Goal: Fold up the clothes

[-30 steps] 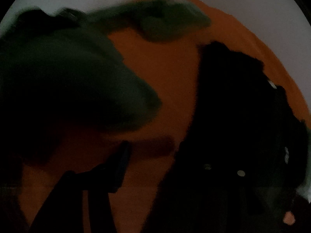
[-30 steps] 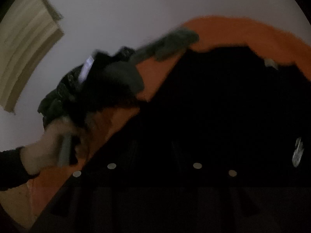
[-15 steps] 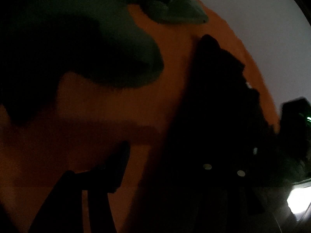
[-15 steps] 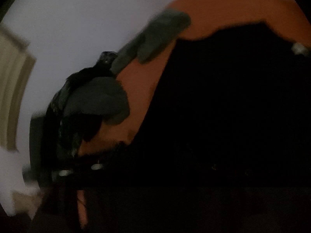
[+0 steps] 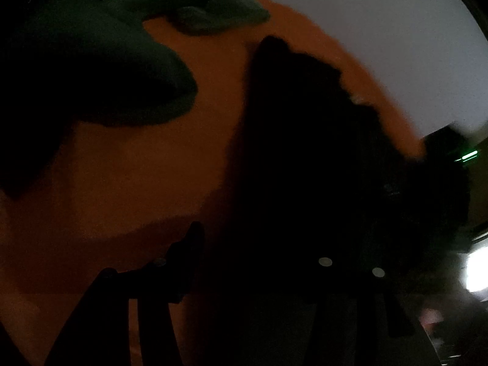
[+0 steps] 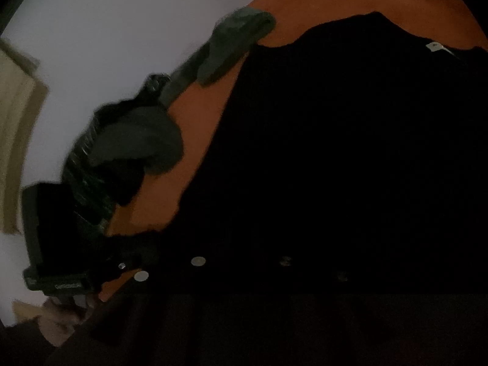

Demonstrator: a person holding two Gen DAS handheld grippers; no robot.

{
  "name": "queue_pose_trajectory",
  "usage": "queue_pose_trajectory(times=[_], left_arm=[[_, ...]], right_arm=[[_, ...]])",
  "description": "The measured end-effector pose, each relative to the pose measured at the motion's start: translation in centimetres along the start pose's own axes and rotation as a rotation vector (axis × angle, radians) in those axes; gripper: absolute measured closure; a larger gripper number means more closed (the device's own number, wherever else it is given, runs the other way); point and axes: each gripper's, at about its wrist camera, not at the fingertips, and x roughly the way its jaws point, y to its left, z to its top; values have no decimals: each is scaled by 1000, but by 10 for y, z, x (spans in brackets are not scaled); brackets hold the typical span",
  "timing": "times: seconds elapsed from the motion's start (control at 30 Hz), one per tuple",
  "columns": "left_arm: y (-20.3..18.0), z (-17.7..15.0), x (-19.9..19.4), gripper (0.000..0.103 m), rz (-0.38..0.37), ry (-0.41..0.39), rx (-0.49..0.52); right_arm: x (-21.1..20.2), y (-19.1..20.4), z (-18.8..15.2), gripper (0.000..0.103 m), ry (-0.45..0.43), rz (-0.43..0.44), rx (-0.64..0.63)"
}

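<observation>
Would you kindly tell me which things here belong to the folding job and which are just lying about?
For the job: black garment, green garment, left gripper.
Lying about: orange cloth underneath, white wall.

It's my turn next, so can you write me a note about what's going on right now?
Left gripper: jaws apart at the edge of the black garment; grip unclear.
Right gripper: jaws opening over the black garment; too dark to see anything between them.
Black garment lies spread on the orange cover; green garment bunched beside it.
Done: no fold visible. Left: fold both.
</observation>
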Motion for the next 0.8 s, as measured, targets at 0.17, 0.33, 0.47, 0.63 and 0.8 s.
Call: queue_pose_trajectory(times=[0.17,0.33,0.47,0.63,0.8], left_arm=[[16,6,-16,48,149,-89,-51],[53,7,-23,48,163,-91,-121],[62,6,-36,48,54,-99,-168],[46,-8,-50,48,-124,-57,-148],[18,-14,-27,48,78,-6,12]], right_arm=[[-11,-4,-5,90,-1,-12,0],[-22,0,-14,89,-63,-34,-65],[-16,8,-21,89,-56,-49,-123],[-24,20,-14,89,-125,-63,-173],[-6,30,5,89,-138,-56,-185]])
